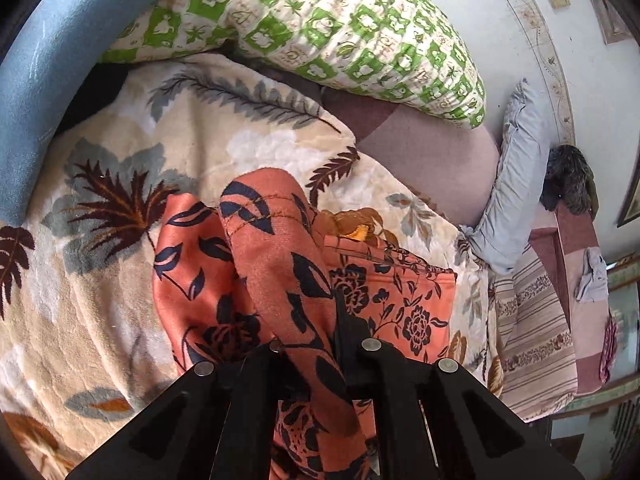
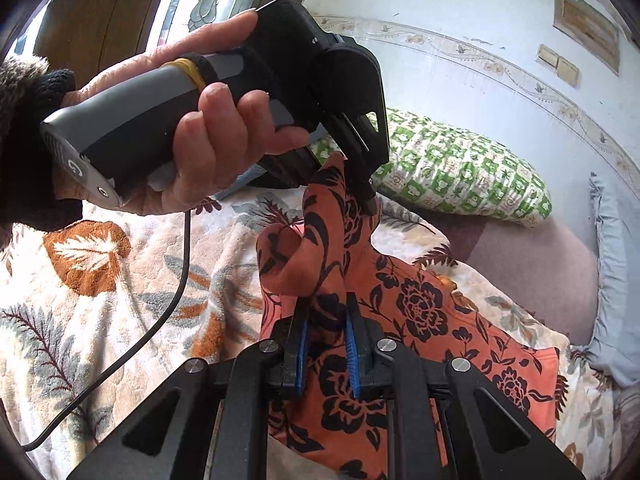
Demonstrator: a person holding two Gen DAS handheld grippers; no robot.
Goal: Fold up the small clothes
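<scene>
Your left claw (image 2: 370, 196) is clenched on a raised corner of the orange flowered garment (image 2: 420, 312), lifted above the blanket (image 2: 100, 280) on the bed. Your right claw (image 2: 326, 344) grips a bunched fold of the same garment between its blue pads (image 2: 352, 352), nearer to you. The rest lies on the blanket, with the green checked pillow (image 2: 460, 168) far behind.

Bed (image 1: 432, 148) with mauve sheet, covered by cream leaf-print blanket (image 1: 120, 208). Orange floral garment (image 2: 460, 320) lies partly on blanket. Green-checked pillow (image 1: 320, 28) beyond blanket's far edge; grey pillow (image 1: 516, 184) right of blanket.
</scene>
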